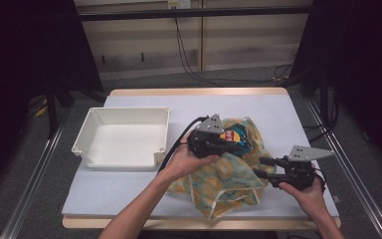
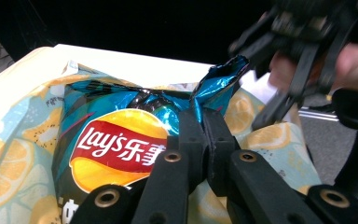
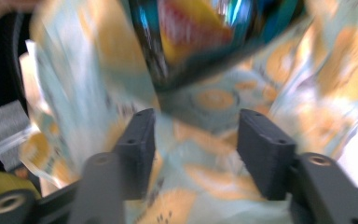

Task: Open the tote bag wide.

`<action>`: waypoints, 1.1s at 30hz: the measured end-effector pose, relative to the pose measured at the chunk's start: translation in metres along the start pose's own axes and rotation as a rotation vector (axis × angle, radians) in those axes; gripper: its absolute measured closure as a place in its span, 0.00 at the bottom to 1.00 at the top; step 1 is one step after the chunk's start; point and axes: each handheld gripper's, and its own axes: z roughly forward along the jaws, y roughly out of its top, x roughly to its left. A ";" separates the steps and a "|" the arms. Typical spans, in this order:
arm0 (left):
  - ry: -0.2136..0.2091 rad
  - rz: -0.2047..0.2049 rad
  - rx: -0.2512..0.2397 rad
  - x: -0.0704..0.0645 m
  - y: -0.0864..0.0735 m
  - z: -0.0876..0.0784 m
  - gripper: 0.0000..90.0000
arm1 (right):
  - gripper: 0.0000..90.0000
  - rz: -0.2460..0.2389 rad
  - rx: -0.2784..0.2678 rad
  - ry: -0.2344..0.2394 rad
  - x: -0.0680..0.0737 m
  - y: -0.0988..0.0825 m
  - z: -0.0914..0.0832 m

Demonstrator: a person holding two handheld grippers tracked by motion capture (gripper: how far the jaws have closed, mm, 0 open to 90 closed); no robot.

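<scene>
Chip bag (image 2: 116, 149) sits in lemon-print bag (image 1: 229, 184); white tray (image 1: 122, 137) apparently well apart.

a lab-style recording bay: a bare work table (image 1: 129, 199) stands between metal floor rails (image 1: 30, 184), black curtains (image 1: 30, 45) hang on both sides of the table, and cables (image 1: 189, 59) run down a plain panelled wall (image 1: 248, 45) behind the table.
</scene>
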 end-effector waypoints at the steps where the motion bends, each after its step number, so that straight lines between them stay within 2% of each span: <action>1: 0.000 -0.002 0.007 -0.001 -0.001 0.002 0.98 | 0.57 0.001 -0.015 0.006 0.001 0.003 -0.003; 4: 0.030 0.015 0.039 -0.001 -0.005 0.007 0.98 | 0.58 0.007 -0.045 0.054 0.005 0.008 -0.008; 6: 0.026 0.008 0.044 0.000 -0.008 0.008 0.98 | 0.55 -0.003 -0.042 0.080 0.010 0.010 -0.006; 10: 0.036 0.000 0.037 0.000 -0.008 0.009 0.98 | 0.49 -0.024 -0.001 0.117 0.019 0.011 0.008; 17: 0.030 -0.006 0.031 0.000 -0.009 0.009 0.98 | 0.52 -0.050 0.031 0.177 0.031 0.016 0.028; 22: 0.029 -0.012 0.018 0.001 -0.010 0.007 0.98 | 0.70 -0.057 0.057 0.188 0.036 0.013 0.040; 23: 0.026 -0.022 0.010 0.001 -0.009 0.006 0.98 | 0.80 -0.056 0.064 0.195 0.036 0.011 0.043; 26: 0.016 -0.031 -0.008 0.002 -0.008 0.003 0.98 | 1.00 -0.062 0.077 0.205 0.038 0.006 0.049; 33: 0.021 -0.047 -0.032 0.007 -0.005 -0.003 0.98 | 1.00 -0.080 0.109 0.214 0.042 0.002 0.054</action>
